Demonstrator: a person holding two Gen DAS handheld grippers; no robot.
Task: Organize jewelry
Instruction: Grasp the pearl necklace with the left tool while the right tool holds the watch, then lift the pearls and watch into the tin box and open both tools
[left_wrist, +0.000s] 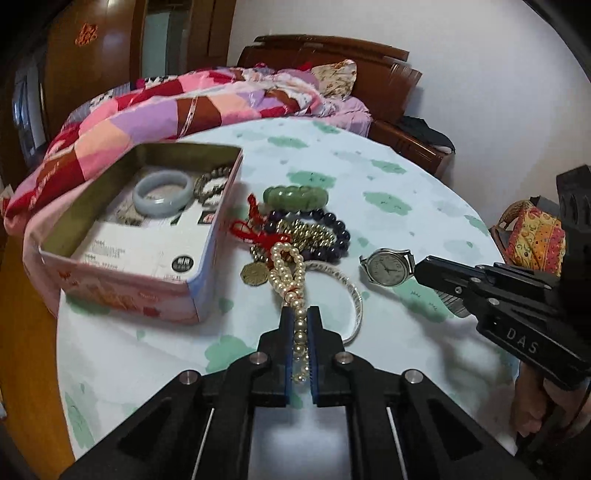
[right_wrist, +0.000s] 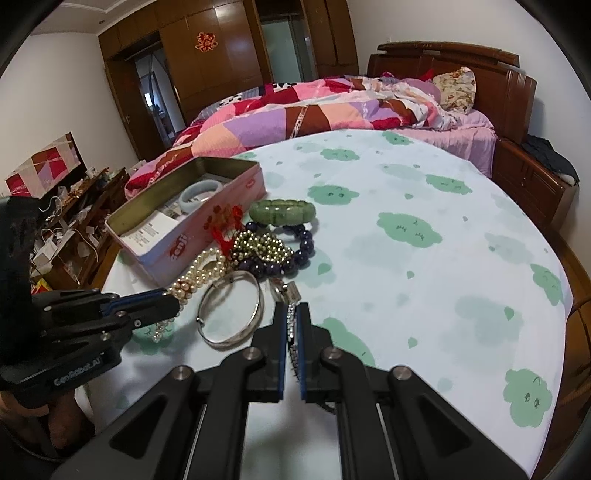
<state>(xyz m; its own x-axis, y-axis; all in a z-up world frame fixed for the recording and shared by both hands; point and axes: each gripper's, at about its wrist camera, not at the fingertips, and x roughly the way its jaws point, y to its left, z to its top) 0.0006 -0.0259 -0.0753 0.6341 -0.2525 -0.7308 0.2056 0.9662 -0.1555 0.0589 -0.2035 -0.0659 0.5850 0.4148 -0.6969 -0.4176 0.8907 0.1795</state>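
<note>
Left wrist view: my left gripper (left_wrist: 300, 321) has its fingers clamped on the pearl strand (left_wrist: 291, 273), which trails toward the tin (left_wrist: 122, 291), presumably to be lifted in. My right gripper (right_wrist: 291, 319) is pinched on the watch (left_wrist: 386, 266) band, on the pile's far side from the tin. A pale bangle (left_wrist: 162, 192) already lies inside; remaining beads sit on the surface (right_wrist: 424, 258) beside the tin.

Glossy pearl strand (left_wrist: 291, 280), polished metal bangle (right_wrist: 231, 310), smooth jade-like bracelet (left_wrist: 295, 196) lie on a matt cloth-covered counter (right_wrist: 424, 258); the tin box (left_wrist: 122, 280) shows dull brassy metal inside.
</note>
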